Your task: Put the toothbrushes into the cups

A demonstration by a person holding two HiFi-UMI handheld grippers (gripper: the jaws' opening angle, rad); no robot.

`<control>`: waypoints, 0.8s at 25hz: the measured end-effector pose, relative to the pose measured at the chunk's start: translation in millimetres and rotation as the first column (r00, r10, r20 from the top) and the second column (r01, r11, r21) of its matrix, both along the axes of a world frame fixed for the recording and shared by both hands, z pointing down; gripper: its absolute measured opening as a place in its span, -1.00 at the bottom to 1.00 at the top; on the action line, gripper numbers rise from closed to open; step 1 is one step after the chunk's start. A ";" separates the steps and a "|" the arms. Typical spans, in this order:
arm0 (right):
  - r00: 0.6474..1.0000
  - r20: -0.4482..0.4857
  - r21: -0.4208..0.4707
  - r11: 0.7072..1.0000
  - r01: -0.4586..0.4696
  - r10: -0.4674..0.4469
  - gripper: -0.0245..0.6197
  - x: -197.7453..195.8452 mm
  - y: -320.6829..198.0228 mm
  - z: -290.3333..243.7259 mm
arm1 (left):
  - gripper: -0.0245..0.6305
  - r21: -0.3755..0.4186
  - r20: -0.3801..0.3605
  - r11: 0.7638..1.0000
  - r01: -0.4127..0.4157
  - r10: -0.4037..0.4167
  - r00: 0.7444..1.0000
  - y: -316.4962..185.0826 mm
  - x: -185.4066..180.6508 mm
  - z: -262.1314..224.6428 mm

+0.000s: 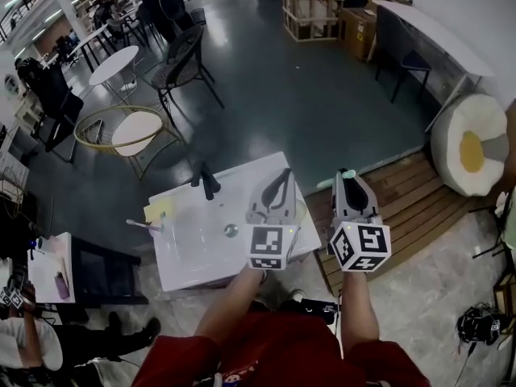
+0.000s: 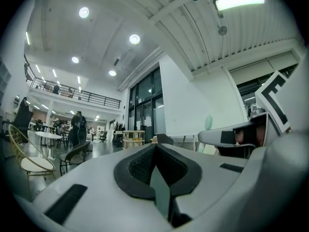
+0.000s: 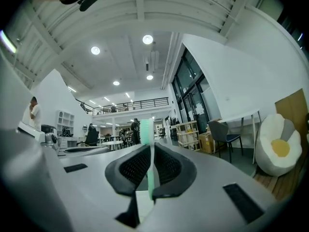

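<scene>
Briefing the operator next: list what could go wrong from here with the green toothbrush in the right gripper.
The right gripper pinches the green toothbrush by its thin handle only, so it could pivot or slip.
The cup stands near the left edge of the sink, with the left gripper in between, so the grippers may bump.
That cup seems to hold a brush already, and a push could tip it.

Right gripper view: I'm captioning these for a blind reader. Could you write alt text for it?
The right gripper is shut on a pale green toothbrush, whose head sticks up past the jaw tips. Beyond it are round ceiling lights, a balcony railing, a blue chair and an egg-shaped cushion at the right.
</scene>
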State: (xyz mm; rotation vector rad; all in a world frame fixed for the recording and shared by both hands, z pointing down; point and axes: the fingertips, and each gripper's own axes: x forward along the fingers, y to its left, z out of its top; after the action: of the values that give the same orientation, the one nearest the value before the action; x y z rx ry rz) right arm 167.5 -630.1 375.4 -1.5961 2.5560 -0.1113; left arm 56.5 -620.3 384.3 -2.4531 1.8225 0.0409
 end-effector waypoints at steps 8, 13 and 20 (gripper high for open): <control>1.000 -0.004 -0.023 1.000 -0.004 0.004 -0.79 -11.6 -8.0 6.0 | -0.84 -0.017 -0.005 1.000 -0.013 0.013 1.000 -11.7 -11.8 6.0; 1.000 -0.016 -0.050 0.999 -0.010 0.009 -0.79 -21.6 -13.4 15.7 | -0.84 -0.035 -0.010 0.999 -0.026 0.025 1.000 -17.3 -19.5 13.9; 0.999 -0.031 -0.117 0.993 -0.014 0.010 -0.79 -35.6 -15.2 44.8 | -0.84 -0.091 -0.025 0.995 -0.035 0.033 0.999 -20.4 -31.3 39.7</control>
State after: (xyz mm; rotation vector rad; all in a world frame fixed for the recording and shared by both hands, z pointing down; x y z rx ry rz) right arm 131.8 -645.3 420.2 -1.6657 2.6067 -0.2428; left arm 25.2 -640.7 424.0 -2.5554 1.8319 -0.0110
